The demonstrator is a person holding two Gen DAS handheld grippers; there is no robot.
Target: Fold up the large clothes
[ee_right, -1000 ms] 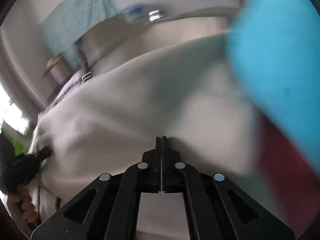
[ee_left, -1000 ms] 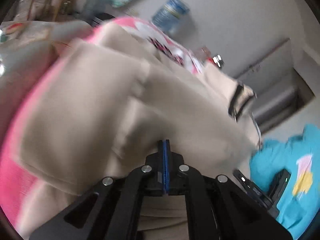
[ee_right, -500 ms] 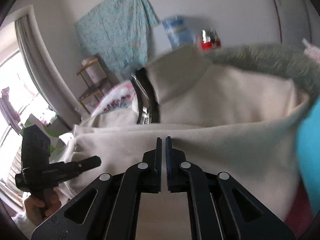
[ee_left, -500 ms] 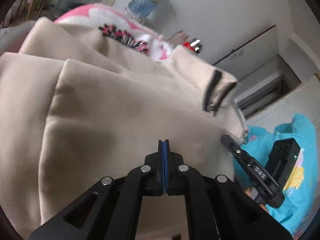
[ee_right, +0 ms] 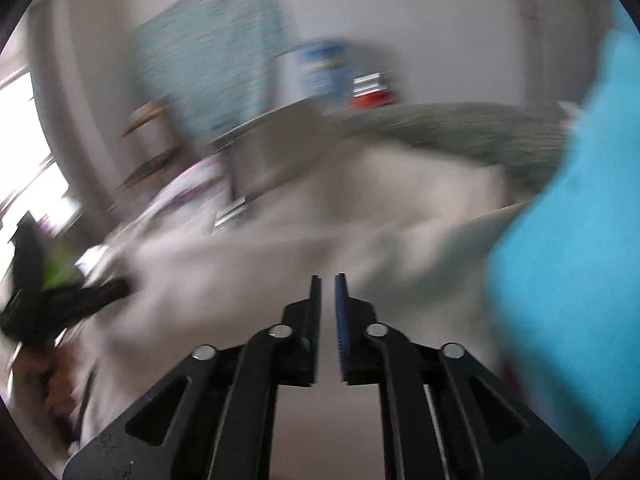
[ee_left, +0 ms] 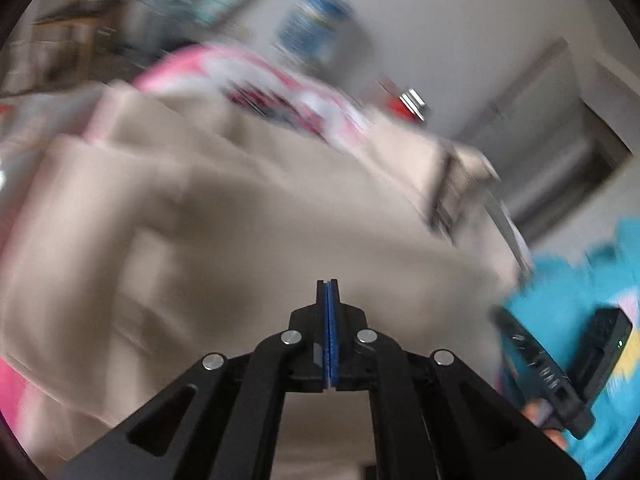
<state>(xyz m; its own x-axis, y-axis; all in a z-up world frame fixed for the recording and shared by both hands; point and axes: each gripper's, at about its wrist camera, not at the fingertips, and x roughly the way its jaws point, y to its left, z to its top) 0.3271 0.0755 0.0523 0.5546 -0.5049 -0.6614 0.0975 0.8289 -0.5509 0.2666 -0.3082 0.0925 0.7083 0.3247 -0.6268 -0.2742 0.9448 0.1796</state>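
A large beige garment (ee_left: 240,220) with a dark zip at its collar lies spread under both grippers, blurred by motion. My left gripper (ee_left: 328,282) hovers over its middle, pads pressed together with no cloth seen between them. In the right wrist view the same garment (ee_right: 400,208) fills the centre. My right gripper (ee_right: 328,278) is over it, its jaws opening, a narrow gap showing and nothing inside. The right gripper (ee_left: 540,364) appears at the lower right of the left wrist view, a hand on it. The left gripper (ee_right: 72,300) shows at the left edge of the right wrist view.
A turquoise garment (ee_left: 568,300) lies to the right, close to the right gripper (ee_right: 560,240). A pink and white garment (ee_left: 224,64) lies behind the beige one. A grey-green fuzzy cloth (ee_right: 460,128), a red can (ee_right: 372,96) and a blue-labelled pack (ee_left: 316,28) sit by the wall.
The right gripper's jaws went from shut to slightly parted, and it lifted off the beige cloth. Both views have swung and blurred. The left gripper stays shut.
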